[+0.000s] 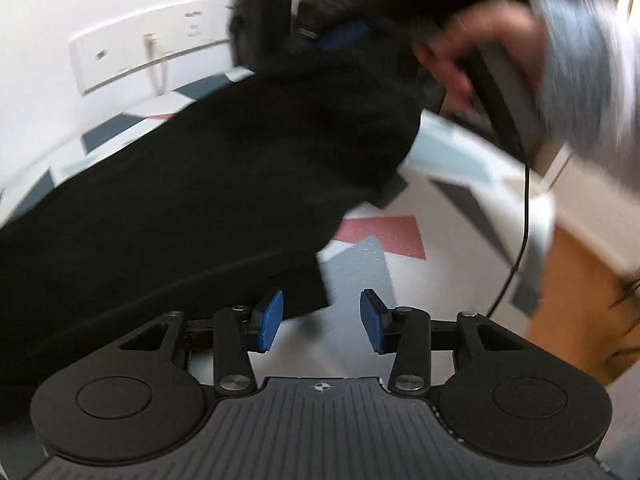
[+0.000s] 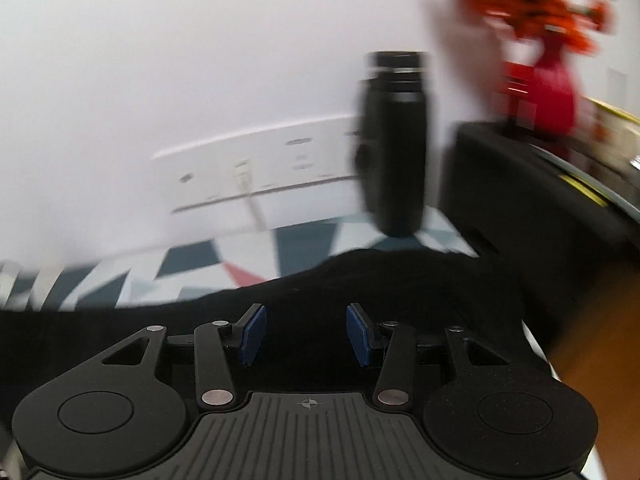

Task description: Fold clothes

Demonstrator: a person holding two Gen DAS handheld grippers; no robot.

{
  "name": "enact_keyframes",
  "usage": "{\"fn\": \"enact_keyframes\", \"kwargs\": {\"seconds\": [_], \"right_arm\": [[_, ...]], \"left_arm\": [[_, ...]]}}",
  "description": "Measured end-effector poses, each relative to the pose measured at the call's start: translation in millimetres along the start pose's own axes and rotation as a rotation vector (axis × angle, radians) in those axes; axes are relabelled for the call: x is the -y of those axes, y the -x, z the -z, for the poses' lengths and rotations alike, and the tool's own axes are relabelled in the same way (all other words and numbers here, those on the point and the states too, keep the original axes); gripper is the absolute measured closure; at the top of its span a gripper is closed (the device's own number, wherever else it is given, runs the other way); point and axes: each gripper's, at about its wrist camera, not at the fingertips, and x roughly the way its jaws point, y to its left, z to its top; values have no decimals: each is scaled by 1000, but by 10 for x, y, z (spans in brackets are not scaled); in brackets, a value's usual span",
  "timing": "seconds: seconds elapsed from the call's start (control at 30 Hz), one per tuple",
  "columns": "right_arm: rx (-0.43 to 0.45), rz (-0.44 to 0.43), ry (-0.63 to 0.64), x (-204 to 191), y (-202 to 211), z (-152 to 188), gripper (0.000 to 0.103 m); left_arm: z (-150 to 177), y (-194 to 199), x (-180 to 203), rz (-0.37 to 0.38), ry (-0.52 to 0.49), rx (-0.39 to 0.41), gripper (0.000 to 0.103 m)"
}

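White wall with a long socket panel (image 1: 148, 52) stands behind the table, and the tablecloth (image 1: 372, 256) has a pattern of grey, blue and pink triangles.

From the left wrist view, your left gripper (image 1: 322, 322) is open and holds nothing. Its left pad is at the edge of the black garment (image 1: 180, 200); if it touches the cloth, I cannot tell. The garment lies across the table from the near left to the far right. At the far right your hand (image 1: 480, 56) with a grey sleeve holds the right gripper above the far end of the garment, but blur hides the details.

From the right wrist view, your right gripper (image 2: 306, 334) is also open, with the black garment just under and in front of it. A black bottle (image 2: 394, 144) stands behind, and a red vase with orange flowers (image 2: 540, 92) on a dark box to the right.

I judge that you are between grasps. How many folds the garment has, I cannot tell. The next grasp needs an edge of the cloth fully between the pads.

No writing or brand can be read; everything is too blurred.
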Motion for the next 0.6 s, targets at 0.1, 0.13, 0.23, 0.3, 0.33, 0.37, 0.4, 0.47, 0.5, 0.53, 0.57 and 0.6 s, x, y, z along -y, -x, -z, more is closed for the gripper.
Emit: {"fn": "enact_keyframes", "kwargs": {"seconds": [0.1,0.13,0.23,0.3,0.33,0.37,0.4,0.47,0.5,0.53,0.57,0.6], "right_arm": [[-30,-105,126,134,-186,-72,57],[-40,-140,167,179,-247,-96,52],[-63,-227,293,176,-445,-156,49],[-74,-273,376,81,-584,-187,49],[-79,-296,418,33,-653,-203,49],[-84,-318,459,-14,-723,-218,49],[-89,-341,501,-62,-793,-234,49],[-100,-387,584,-157,-932,-265,48],[-105,-409,626,-205,-1001,-281,48],[-110,-432,668,-252,-1071,-296,48],[-115,-455,709,-300,-1141,-312,48],[-121,-476,750,-350,-1214,-322,48]], "left_arm": [[-71,-268,379,-126,-50,-44,60],[-93,-343,479,-164,-63,-56,61],[-138,-446,558,-235,-67,-71,64],[-168,-511,599,-279,-66,-80,74],[-181,-528,582,-290,-48,-81,80],[-194,-546,566,-301,-31,-82,81],[-207,-563,549,-312,-14,-82,81],[-223,-581,547,-329,-2,-89,83],[-229,-585,560,-338,-5,-95,84],[-235,-592,588,-350,-15,-103,84],[-243,-598,609,-357,-22,-111,84],[-251,-601,621,-361,-27,-118,85]]}}
